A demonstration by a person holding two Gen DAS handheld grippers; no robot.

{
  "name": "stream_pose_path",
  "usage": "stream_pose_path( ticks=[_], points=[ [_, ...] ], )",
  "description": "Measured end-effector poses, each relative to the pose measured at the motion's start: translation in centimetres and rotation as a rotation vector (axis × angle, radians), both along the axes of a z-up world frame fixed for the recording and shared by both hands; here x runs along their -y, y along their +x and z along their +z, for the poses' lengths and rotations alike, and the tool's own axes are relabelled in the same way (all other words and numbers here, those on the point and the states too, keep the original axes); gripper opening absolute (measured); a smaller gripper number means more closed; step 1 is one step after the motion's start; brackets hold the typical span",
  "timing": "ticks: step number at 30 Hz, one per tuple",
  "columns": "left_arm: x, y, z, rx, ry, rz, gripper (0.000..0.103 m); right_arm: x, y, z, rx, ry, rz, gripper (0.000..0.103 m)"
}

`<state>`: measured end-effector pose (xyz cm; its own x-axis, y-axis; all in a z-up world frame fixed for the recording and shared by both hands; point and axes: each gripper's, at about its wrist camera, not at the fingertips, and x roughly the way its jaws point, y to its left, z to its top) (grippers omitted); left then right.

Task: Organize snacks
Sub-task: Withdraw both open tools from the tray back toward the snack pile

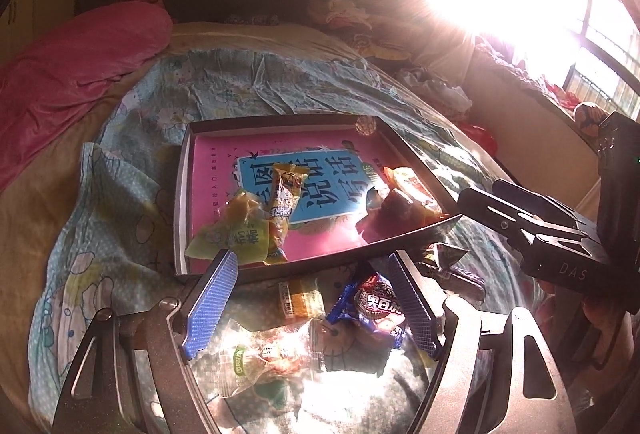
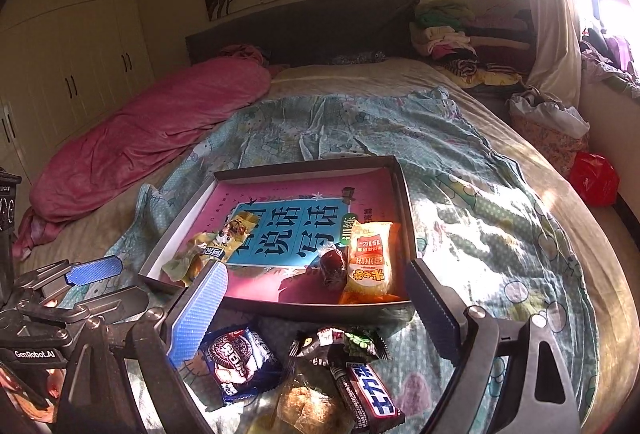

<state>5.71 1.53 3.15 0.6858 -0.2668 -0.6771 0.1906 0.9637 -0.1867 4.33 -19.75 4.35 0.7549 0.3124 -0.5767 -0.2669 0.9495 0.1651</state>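
Loose snack packets sit right under both grippers on the bedsheet [image 2: 480, 194], just in front of the tray [image 2: 280, 308]. The left gripper [image 1: 312, 298] is spread wide with nothing between its blue pads, hovering over the blue cookie pack [image 1: 370, 304], a small yellow packet [image 1: 300, 300] and a clear wrapped snack [image 1: 260, 358]. The right gripper [image 2: 316, 318] is spread wide too and empty, above that same cookie pack [image 2: 240, 358], a chocolate bar [image 2: 368, 390] and a dark crinkly pack [image 2: 340, 344] with green on it.

Already in the tray, on top of a pink book [image 2: 288, 234]: an orange rice snack bag [image 2: 368, 258], a dark red packet [image 2: 332, 266], a yellow stick-shaped pack [image 2: 228, 238] and a pale green one [image 1: 228, 234].

Handling-wise I'd guess everything here is super light with slick, crinkly film, so it'll slide and spin if pinched at a corner. Cookies probably crush easily, so go gentle across the short width at the middle. The chocolate bar looks stiffest, so grabbing it across its narrow sides should be easiest. The soft sheet underneath will give way, so dig in a little.
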Motion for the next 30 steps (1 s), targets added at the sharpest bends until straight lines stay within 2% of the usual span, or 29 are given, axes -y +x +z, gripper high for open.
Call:
stream_pose_path(
  ticks=[17, 30],
  points=[
    [0.5, -0.6, -0.6, -0.047, 0.015, 0.008, 0.079, 0.8, -0.8, 0.0, 0.006, 0.006, -0.004, 0.094],
    [-1.0, -1.0, -0.6, -0.062, 0.004, 0.041, 0.079, 2.7, -1.4, 0.0, -0.001, 0.021, -0.040, 0.094]
  ],
)
